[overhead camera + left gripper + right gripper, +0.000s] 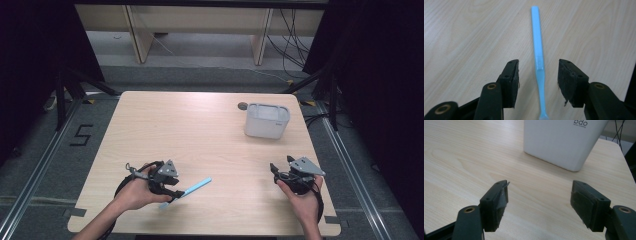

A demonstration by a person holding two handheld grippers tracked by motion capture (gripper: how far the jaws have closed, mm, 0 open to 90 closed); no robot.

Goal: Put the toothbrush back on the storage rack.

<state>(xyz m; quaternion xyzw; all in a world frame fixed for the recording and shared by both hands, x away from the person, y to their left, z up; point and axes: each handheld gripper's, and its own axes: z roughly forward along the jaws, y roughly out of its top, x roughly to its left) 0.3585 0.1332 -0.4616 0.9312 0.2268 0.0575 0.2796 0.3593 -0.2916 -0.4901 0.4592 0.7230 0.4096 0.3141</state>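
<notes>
A light blue toothbrush (192, 189) lies flat on the wooden table (190, 135) near its front left. My left gripper (175, 194) is open and straddles the toothbrush (539, 65); its two black jaws stand on either side of the handle without touching it. The brush's thin neck runs down between them toward the bottom of the left gripper view. My right gripper (280, 169) is open at the front right of the table with nothing between its jaws. It points at a white rectangular container (564, 142), which stands a short way ahead.
The white container (267, 120) stands at the back right of the table, with a small dark round mark (242, 105) just behind its left corner. Wooden furniture legs and cables lie on the floor beyond the far edge.
</notes>
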